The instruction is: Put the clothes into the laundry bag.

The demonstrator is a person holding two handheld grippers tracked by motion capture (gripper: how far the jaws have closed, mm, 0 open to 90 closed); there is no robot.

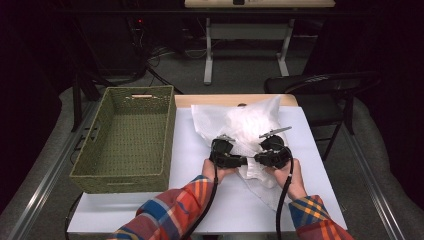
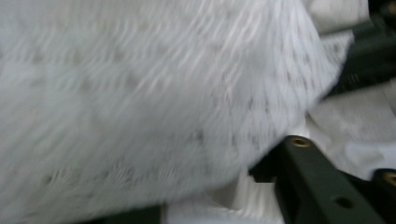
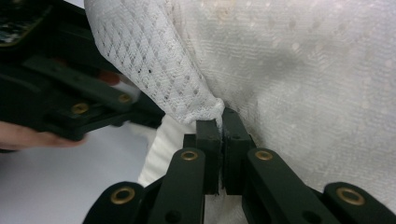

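Right tool point(image 3: 222, 122) — pinching white cloth point(image 3: 299, 70) | left tool point(image 1: 223, 159) — beside

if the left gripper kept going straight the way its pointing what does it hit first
Most likely the white mesh cloth: in the left gripper view it hangs blurred right ahead of the left gripper. Beyond it the right gripper sits close, though depth is unclear.

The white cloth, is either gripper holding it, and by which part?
The right gripper is shut on the cloth, pinching a bunched fold at its edge. The left gripper is at the cloth, but its hold cannot be told.
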